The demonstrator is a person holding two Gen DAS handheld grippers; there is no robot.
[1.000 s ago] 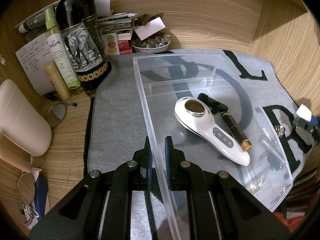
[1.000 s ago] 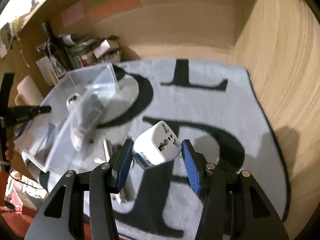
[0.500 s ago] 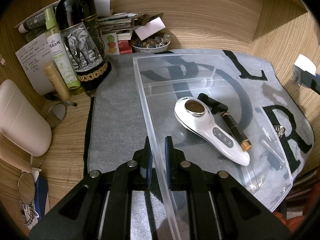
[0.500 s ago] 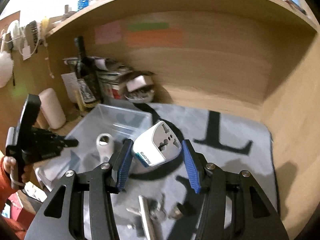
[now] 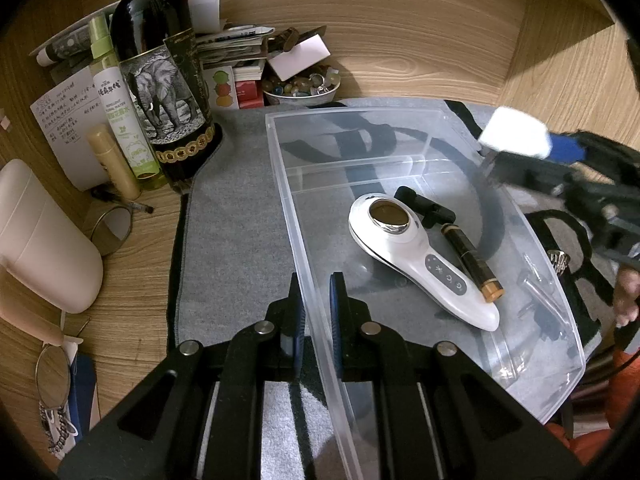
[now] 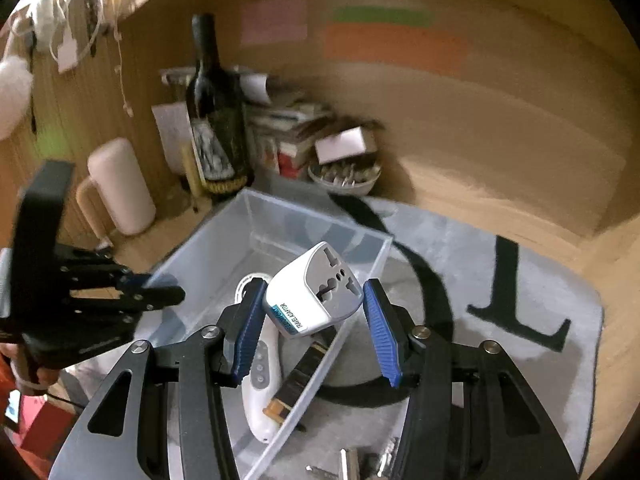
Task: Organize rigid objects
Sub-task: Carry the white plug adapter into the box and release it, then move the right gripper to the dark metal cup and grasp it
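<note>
Over the clear bin [image 6: 256, 236], the right gripper [image 6: 314, 330] is clamping the travel adapter [image 6: 316, 290], probably just inside the near rim. Directly below, the white handheld device [image 5: 420, 264] is lying lengthwise, while the left gripper [image 5: 316, 320] is pinching the bin's wall.

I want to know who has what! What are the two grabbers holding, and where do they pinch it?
The right gripper pinches the white travel adapter by its sides. The left gripper clamps the clear bin by its near-left wall.
</note>
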